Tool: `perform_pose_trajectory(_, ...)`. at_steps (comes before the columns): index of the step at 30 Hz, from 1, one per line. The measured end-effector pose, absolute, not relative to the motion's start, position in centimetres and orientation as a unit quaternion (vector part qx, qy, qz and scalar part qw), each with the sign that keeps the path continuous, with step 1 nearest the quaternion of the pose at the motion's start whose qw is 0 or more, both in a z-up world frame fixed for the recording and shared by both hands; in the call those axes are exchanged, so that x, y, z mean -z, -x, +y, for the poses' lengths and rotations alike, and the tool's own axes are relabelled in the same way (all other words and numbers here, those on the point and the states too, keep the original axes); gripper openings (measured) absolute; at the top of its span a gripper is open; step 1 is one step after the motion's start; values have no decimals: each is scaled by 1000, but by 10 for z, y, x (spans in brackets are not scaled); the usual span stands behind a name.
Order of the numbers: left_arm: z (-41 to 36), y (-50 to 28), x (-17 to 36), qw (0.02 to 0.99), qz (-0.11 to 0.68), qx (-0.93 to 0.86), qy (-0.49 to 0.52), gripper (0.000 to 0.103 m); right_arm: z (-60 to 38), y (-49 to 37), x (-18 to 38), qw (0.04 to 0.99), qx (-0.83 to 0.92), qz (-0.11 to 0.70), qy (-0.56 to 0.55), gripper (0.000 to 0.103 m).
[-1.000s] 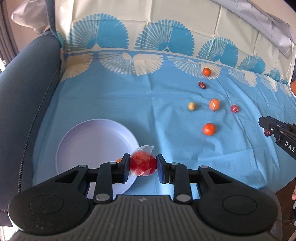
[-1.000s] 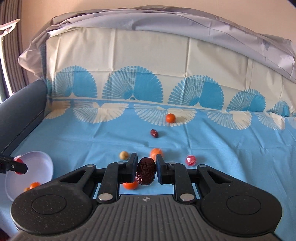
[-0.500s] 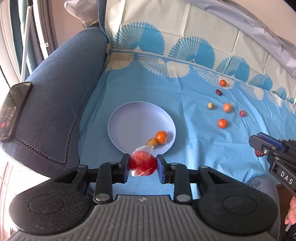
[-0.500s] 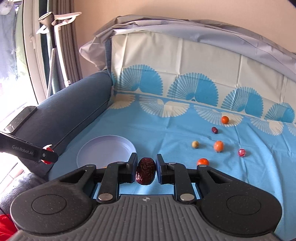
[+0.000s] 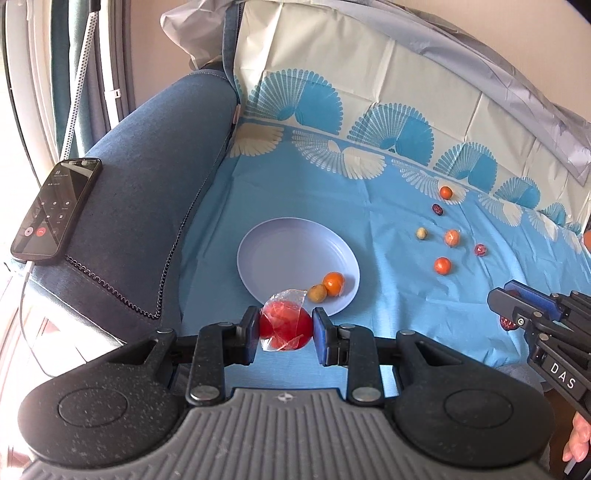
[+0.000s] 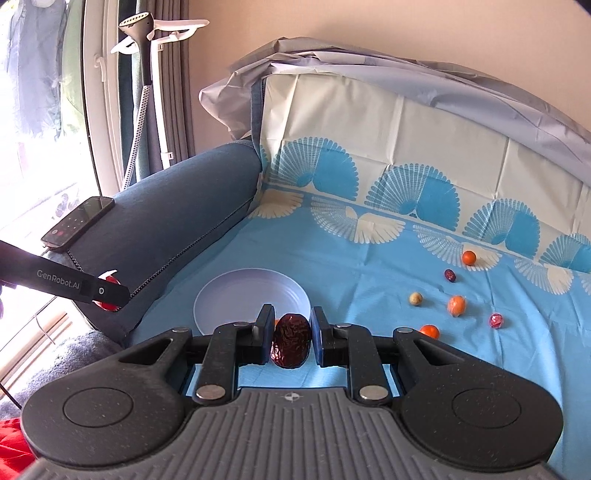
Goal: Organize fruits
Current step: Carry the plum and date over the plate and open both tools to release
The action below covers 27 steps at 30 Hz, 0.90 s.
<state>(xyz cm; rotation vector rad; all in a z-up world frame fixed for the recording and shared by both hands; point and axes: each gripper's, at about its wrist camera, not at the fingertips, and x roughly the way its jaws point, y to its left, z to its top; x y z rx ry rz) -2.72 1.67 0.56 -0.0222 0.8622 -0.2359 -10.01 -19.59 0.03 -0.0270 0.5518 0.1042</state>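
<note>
A blue sofa [image 6: 177, 221] stands against a plain beige wall [image 6: 369, 29], its seat and back draped in a blue-and-cream cloth [image 6: 369, 258] with fan prints. A phone [image 5: 55, 210] lies on the armrest. Daylight pours through the window [image 6: 37, 129] beside it, where a garment steamer [image 6: 144, 74] stands by grey curtains.

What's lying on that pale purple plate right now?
On the plate, near its front edge, sit a small orange fruit and a yellowish-brown one, touching. The wrapped red fruit hides a bit of the rim.
</note>
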Motion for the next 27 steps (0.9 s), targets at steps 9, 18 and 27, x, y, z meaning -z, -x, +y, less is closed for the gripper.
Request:
perform_pose_trajectory(9,19,21,-7,901,419,109,10,33,-189,98,-4,960,-58,274,19,22)
perform_pose_trajectory(18,15,3,2,897,430,100,7,33,-181,81,3,955,-73,286,25,22)
perform_pose_trajectory(27,10,-26,15,893,437,107,-8,33,-176,52,18,949,-81,305,20,22)
